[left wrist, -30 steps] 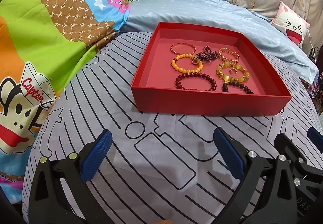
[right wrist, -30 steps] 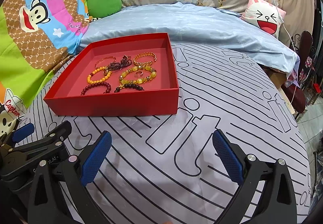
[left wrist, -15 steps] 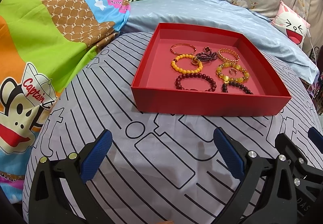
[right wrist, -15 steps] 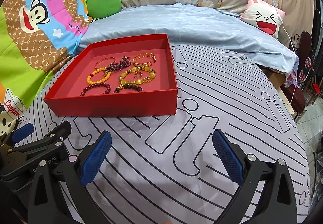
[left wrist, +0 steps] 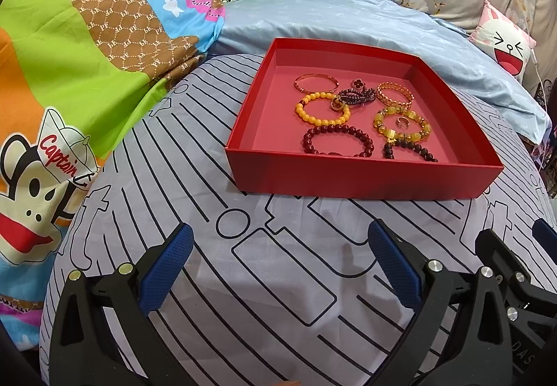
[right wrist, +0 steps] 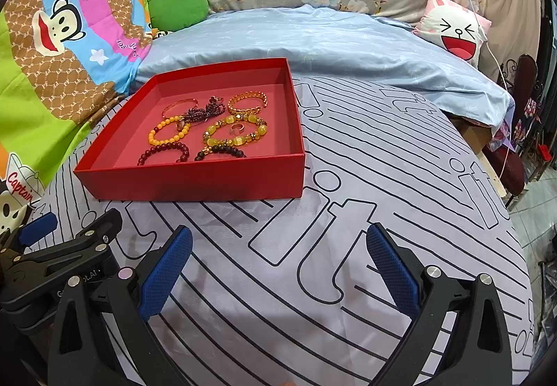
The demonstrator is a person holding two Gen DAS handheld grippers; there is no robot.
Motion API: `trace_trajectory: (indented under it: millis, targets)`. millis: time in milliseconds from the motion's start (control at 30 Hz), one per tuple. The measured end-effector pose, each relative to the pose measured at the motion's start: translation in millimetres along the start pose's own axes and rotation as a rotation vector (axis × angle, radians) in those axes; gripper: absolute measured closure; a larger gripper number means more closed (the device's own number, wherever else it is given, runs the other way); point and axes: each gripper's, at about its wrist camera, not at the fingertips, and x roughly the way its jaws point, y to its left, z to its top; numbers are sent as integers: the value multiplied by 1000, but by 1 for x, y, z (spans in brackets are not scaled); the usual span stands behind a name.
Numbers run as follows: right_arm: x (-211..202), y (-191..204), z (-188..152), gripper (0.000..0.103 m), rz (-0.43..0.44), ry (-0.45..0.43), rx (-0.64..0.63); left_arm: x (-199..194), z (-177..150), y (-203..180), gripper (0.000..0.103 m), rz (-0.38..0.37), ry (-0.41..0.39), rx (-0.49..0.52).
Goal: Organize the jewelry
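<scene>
A red box (left wrist: 362, 175) (right wrist: 195, 182) sits on the striped grey bed sheet and holds several bracelets and rings: an orange bead bracelet (left wrist: 322, 109) (right wrist: 169, 132), a dark red bead bracelet (left wrist: 337, 140) (right wrist: 163, 153), a yellow stone bracelet (left wrist: 402, 124) (right wrist: 236, 131), a gold chain bangle (left wrist: 395, 93) (right wrist: 248, 102), a thin gold bangle (left wrist: 316, 83). My left gripper (left wrist: 278, 260) is open and empty, in front of the box. My right gripper (right wrist: 278, 260) is open and empty, in front and right of the box. Each shows at the edge of the other's view.
A colourful cartoon quilt (left wrist: 69, 55) lies at the left. A light blue blanket (right wrist: 313, 41) lies behind the box, with a green cushion (right wrist: 177, 8) and a white face pillow (right wrist: 456, 34). The bed's edge drops off at the right (right wrist: 501, 177).
The right wrist view has drifted very slightly; the box sits a touch further left. Nothing was taken hold of or let go.
</scene>
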Motion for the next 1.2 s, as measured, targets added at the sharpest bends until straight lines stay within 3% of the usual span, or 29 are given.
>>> trace_trajectory:
  millis: [1200]
  targets:
    - [1, -6, 1, 7, -7, 0, -4, 0, 4, 0, 7, 8, 3, -5]
